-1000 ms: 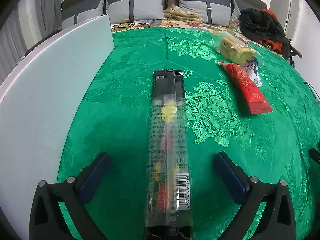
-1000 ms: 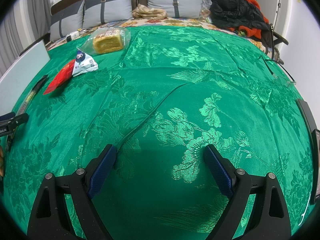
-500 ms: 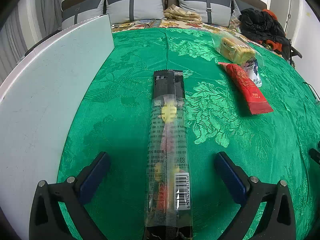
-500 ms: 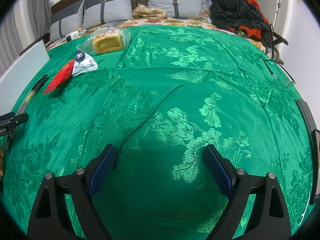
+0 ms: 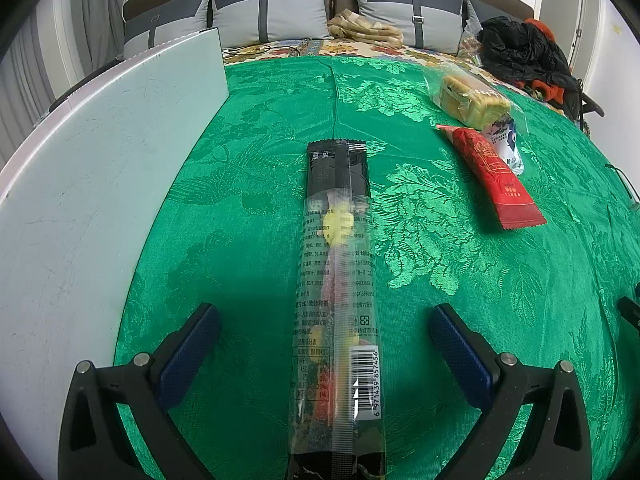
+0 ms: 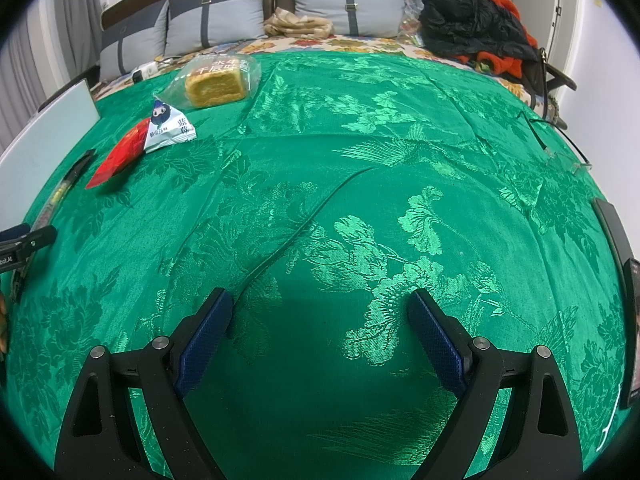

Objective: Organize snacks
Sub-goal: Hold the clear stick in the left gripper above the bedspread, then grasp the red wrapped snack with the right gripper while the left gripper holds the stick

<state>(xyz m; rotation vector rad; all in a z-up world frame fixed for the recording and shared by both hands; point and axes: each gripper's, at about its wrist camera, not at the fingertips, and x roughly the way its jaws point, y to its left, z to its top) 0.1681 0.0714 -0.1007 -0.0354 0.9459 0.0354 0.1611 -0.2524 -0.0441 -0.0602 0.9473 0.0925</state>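
Note:
A long black-and-clear snack stick pack [image 5: 336,280] lies lengthwise on the green cloth, running between the fingers of my open left gripper [image 5: 322,344] without touching either pad. To its right lie a red sachet [image 5: 494,176], a small blue-and-white packet [image 5: 507,144] and a bagged yellow cake [image 5: 474,100]. My right gripper [image 6: 318,334] stands open over bare cloth, holding nothing. From there the cake [image 6: 216,82], the blue-and-white packet [image 6: 170,128], the red sachet [image 6: 120,156] and the stick pack [image 6: 60,192] sit far left.
A white board [image 5: 88,184] lies along the left side of the green cloth [image 5: 256,184]. Pillows [image 5: 272,14] and dark clothing [image 5: 520,52] line the back. A dark flat device [image 6: 620,236] rests at the right edge. The left gripper's tip [image 6: 24,240] shows at far left.

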